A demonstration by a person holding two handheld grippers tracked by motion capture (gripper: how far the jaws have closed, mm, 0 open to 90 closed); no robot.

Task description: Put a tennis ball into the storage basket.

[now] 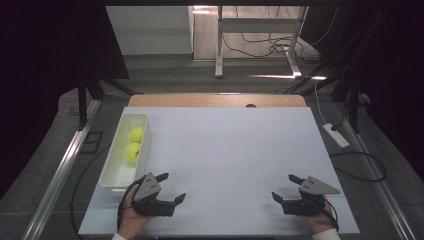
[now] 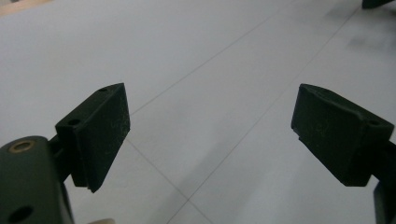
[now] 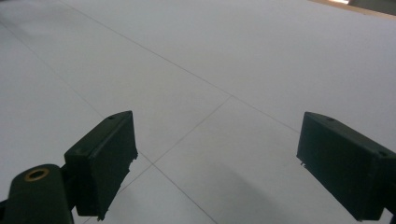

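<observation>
One white counter [image 1: 225,150] spans a dim room; a white bin [image 1: 116,176] at its left edge holds two yellow balls [image 1: 133,152], just beside the left gripper [image 1: 167,187]. Both it and the right gripper [image 1: 285,187] rest with jaws wide, empty.

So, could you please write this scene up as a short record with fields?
surface: white table top
container: white bin at the table's left edge
contents: two yellow tennis balls, in its far half
left gripper: open, nothing between its fingers, beside the bin's near end
right gripper: open, nothing held, near right of the table
</observation>
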